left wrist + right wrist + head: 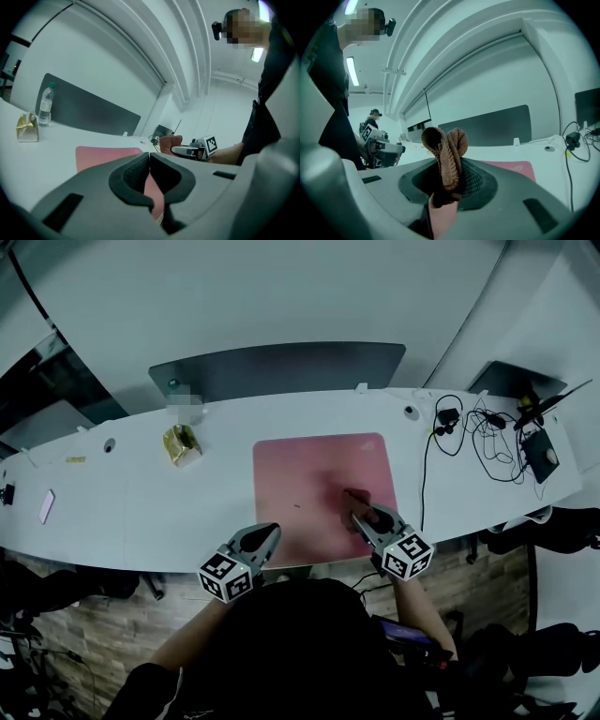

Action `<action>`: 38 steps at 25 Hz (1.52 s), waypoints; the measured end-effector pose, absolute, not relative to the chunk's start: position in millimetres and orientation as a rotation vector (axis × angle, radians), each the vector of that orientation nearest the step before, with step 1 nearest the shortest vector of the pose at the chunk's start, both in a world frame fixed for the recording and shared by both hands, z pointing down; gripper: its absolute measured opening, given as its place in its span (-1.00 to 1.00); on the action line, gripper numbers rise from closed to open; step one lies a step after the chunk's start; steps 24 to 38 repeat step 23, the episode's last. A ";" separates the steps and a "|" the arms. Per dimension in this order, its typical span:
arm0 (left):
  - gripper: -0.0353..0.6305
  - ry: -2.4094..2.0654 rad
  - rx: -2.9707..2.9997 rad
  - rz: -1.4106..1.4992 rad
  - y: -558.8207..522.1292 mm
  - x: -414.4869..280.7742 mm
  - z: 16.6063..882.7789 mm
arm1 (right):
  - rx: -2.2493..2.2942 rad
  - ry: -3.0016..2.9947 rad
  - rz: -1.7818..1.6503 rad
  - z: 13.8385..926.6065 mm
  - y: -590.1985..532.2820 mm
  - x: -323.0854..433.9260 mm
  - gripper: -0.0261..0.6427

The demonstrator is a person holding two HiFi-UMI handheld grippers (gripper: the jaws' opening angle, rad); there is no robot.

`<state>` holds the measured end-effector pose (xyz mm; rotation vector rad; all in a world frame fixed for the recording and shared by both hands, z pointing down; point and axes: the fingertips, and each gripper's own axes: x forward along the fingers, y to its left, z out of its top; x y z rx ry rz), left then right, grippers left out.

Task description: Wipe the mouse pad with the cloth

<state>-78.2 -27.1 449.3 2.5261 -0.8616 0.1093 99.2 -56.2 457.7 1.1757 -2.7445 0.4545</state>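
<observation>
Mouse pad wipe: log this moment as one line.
right tool: shut on cloth | cloth: over pad, right half | left tool: shut, empty, by pad's near left corner

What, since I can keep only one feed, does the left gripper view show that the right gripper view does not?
Only the left gripper view: a clear plastic water bottle, a crumpled gold packet, and the left gripper shut on nothing. Only the right gripper view: the right gripper seen close, clamping the folded brown knitted cloth, and a distant standing person. Both: the pink rectangular mouse pad, the white desk, the dark grey divider panel.
</observation>
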 end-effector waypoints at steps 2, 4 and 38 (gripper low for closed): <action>-0.87 -0.855 2.524 0.105 -22.1 -78.1 450.7 | 1.186 -2.756 0.469 458.5 -45.9 93.7 -0.58; -0.87 -0.847 2.525 0.108 -16.5 -78.1 452.1 | 1.191 -2.759 0.484 461.3 -35.9 87.8 -0.58; -0.87 -0.753 2.557 0.143 16.0 -80.1 464.7 | 1.312 -2.715 0.488 466.5 10.7 79.9 -0.58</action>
